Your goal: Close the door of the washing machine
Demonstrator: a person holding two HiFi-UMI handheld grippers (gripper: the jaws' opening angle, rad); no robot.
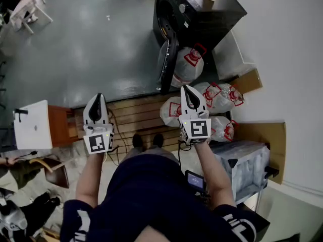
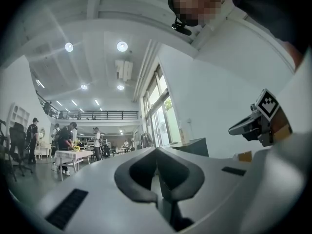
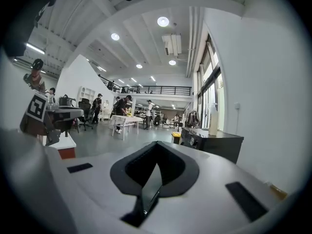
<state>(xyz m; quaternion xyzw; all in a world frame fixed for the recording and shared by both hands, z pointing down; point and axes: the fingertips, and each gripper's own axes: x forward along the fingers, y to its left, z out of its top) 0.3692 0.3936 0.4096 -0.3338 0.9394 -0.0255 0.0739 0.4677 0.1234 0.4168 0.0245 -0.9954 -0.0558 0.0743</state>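
Note:
A black washing machine (image 1: pixel 194 16) stands ahead of me on the grey floor, with its round door (image 1: pixel 167 64) swung open toward me. It also shows far off as the black washing machine (image 3: pixel 210 142) in the right gripper view and the black washing machine (image 2: pixel 193 147) in the left gripper view. My left gripper (image 1: pixel 97 101) is held level over the wooden platform, jaws shut and empty. My right gripper (image 1: pixel 188 93) hovers near the door's lower edge, well short of it, jaws together with nothing held. Tips of the left gripper (image 2: pixel 157 152) and the right gripper (image 3: pixel 157 147) meet in their own views.
White bags with red print (image 1: pixel 190 63) lie beside the open door, and more bags (image 1: pixel 222 97) sit to the right. I stand on a wooden platform (image 1: pixel 136 116). A white box (image 1: pixel 33 124) is at left, cardboard (image 1: pixel 247 81) by the wall. People stand around a far table (image 3: pixel 125 120).

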